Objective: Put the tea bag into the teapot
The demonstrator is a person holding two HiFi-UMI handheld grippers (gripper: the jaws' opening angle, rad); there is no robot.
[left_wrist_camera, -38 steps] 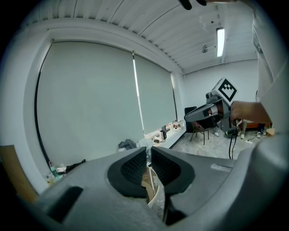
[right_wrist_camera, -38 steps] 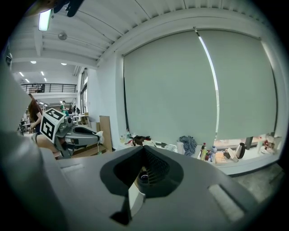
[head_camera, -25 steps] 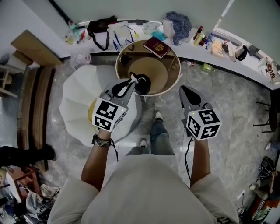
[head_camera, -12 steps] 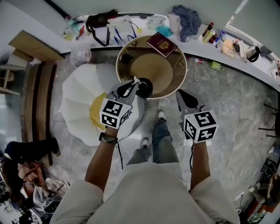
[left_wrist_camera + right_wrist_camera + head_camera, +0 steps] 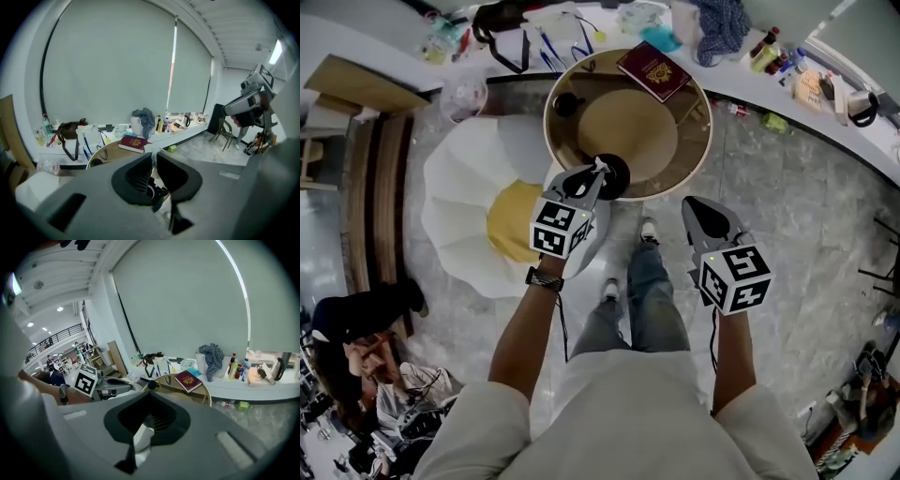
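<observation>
A black teapot [image 5: 617, 178] stands at the near edge of the round wooden table [image 5: 694, 141]. My left gripper [image 5: 598, 169] hangs at the pot's left rim, shut on a small white tea bag [image 5: 600, 164]. In the left gripper view the white tea bag [image 5: 153, 156] is pinched between the closed jaws of the left gripper [image 5: 153, 158], and the dark teapot [image 5: 158, 191] lies just below them. My right gripper [image 5: 694, 204] is shut and holds nothing, off the table to the right, above the floor. The right gripper view shows the left gripper [image 5: 117, 383] ahead.
A red booklet [image 5: 654, 73] and a small black cup [image 5: 565, 103] lie on the table's far side. A white petal-shaped chair with a yellow cushion [image 5: 511, 220] stands left of the table. A cluttered counter [image 5: 787, 89] runs along the back. My legs and shoes [image 5: 647, 230] are below.
The left gripper has carried the tea bag to the right and forward, from beside the teapot to its left rim. The right gripper has stayed shut beside the table.
</observation>
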